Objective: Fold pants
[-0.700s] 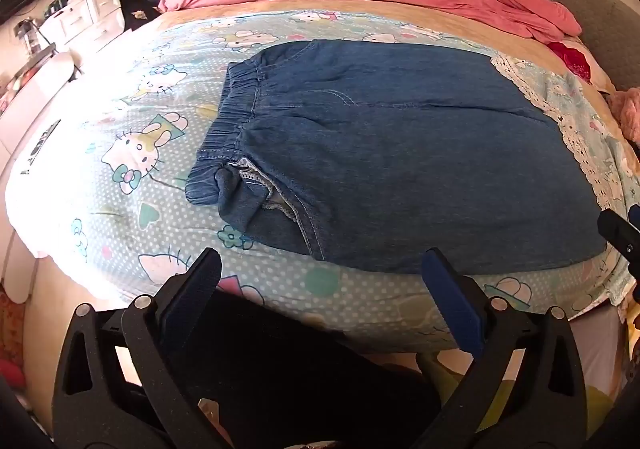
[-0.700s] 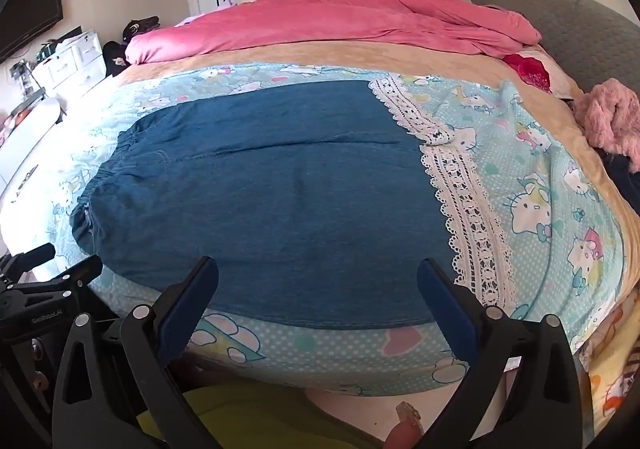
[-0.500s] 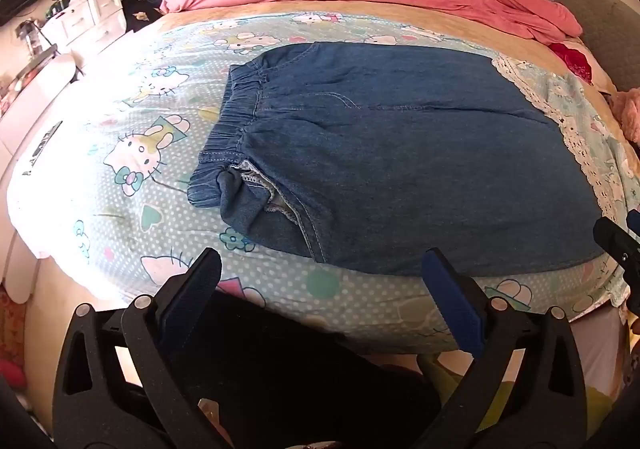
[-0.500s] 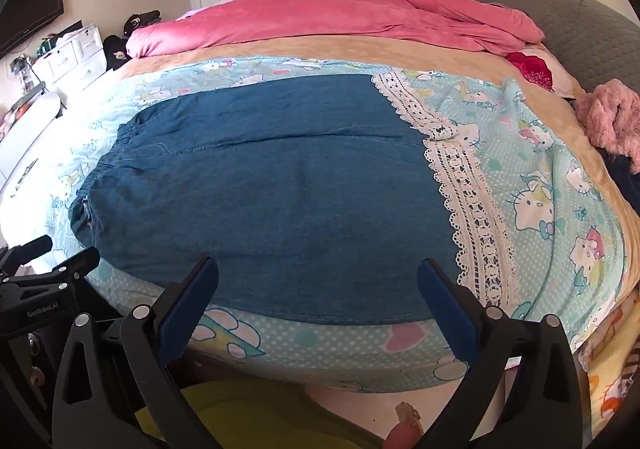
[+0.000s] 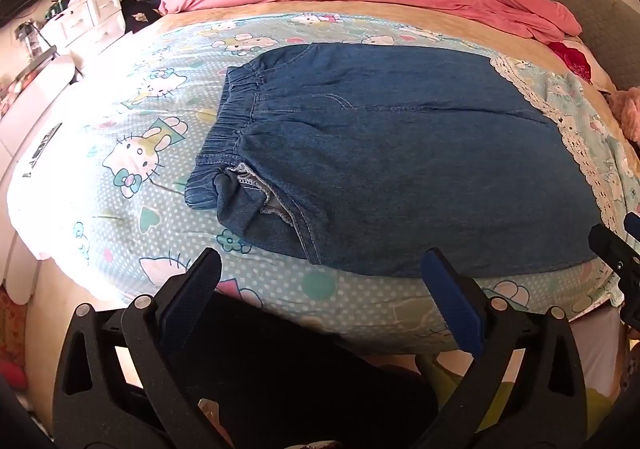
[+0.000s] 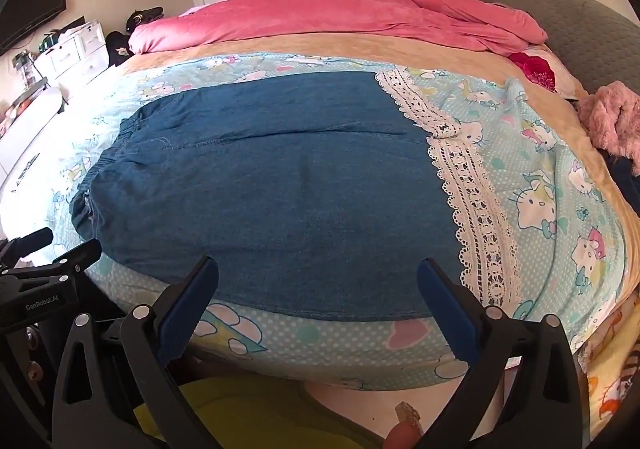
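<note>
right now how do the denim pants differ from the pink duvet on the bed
The denim pants are blue and lie spread flat; the pink duvet is bunched up in folds. The pants lie on the cartoon-cat sheet at the near edge of the bed, just ahead of both open tools; the duvet is heaped along the far side, near the wardrobe. The pants have a white lace trim at one end; the duvet is plain. Neither is touched by a tool.

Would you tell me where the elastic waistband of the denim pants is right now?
In the left wrist view the waistband is at the pants' left end, on the cartoon-cat sheet, opposite the white lace strip.
</note>
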A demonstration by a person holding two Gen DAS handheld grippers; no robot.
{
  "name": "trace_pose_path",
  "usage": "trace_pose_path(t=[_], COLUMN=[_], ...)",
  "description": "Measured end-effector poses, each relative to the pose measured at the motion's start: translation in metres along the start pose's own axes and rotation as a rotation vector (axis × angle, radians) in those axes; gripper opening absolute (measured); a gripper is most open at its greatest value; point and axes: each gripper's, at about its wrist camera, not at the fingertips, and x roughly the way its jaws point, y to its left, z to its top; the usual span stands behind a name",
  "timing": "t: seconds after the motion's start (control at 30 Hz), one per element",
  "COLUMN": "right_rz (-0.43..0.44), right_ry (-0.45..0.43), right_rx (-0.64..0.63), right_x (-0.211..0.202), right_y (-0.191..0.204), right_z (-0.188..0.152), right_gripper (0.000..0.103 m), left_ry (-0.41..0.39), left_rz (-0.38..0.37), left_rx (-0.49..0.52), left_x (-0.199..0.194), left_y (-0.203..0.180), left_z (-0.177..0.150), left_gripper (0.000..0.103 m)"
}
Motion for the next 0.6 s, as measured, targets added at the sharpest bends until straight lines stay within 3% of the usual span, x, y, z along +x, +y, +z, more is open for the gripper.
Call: trace_pose_path(t=[0.6], right_rz=[0.006], right_ry=[0.000], right_rx=[-0.010], right_x=[-0.0008], right_y=[0.0031], right_z=[-0.0013], right_gripper=[0.099], left_ry=[-0.005], left_rz=[0.000], left_rx=[-0.011], left_x=[-0.0036], left_y=[0.0001], left_z=[-0.0001], left_gripper=[0.094])
